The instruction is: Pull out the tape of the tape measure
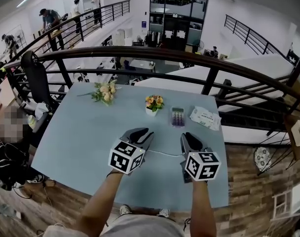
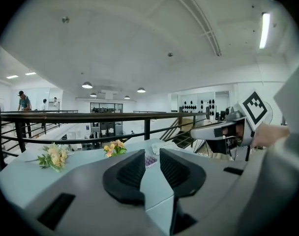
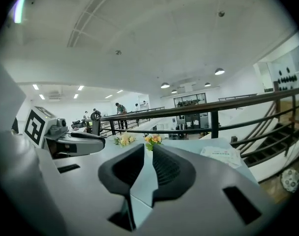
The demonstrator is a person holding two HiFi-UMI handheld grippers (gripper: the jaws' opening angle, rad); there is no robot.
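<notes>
Neither tool had a hold on anything. The left gripper [image 2: 152, 155] stood with its jaws a little apart, only table showing in the narrow gap. The right gripper [image 3: 148, 150] was the same, slightly parted and empty. In the head view both hung side by side over the lower centre of the frame. No tape measure case could be made out in any view. A thin pale line [image 1: 165, 153] lay on the table between the two grippers, but whether it was the tape could not be told.

The step would likely go best with the case found first and clamped squarely in one gripper. The other should pinch the tape's end tab, and the two should draw apart level and straight so the blade neither kinks nor snaps back.

The room was a large bright hall with a wooden floor [image 1: 258, 191] at lower right. A dark curved railing [image 1: 155, 53] crossed the upper middle. Below it lay the light blue table [image 1: 81, 137]. On its far side sat a white packet [image 1: 205, 117], a loose bouquet [image 1: 105, 93], a small flower pot [image 1: 154, 104] and a purple item [image 1: 178, 117].
</notes>
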